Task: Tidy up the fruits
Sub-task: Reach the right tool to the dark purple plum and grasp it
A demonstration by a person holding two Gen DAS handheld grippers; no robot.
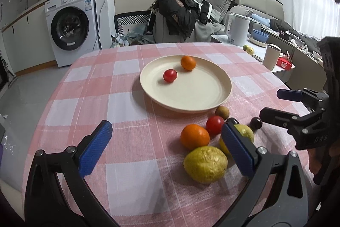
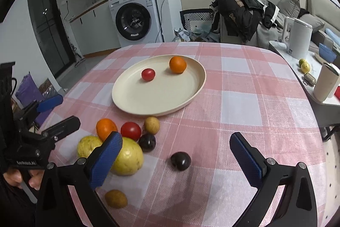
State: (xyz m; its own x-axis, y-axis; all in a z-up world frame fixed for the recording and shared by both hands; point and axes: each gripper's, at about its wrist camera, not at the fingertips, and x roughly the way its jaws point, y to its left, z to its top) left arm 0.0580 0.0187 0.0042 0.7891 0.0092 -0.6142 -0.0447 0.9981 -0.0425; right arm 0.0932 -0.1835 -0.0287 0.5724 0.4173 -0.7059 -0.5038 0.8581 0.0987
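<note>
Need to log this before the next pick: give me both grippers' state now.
Left gripper: open, holding nothing.
Right gripper: open, holding nothing; a dark plum lies on the tablecloth between its fingers, untouched.

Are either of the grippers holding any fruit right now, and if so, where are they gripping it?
Nothing is held. The left gripper and the right gripper both stand wide open above the checked tablecloth.
</note>
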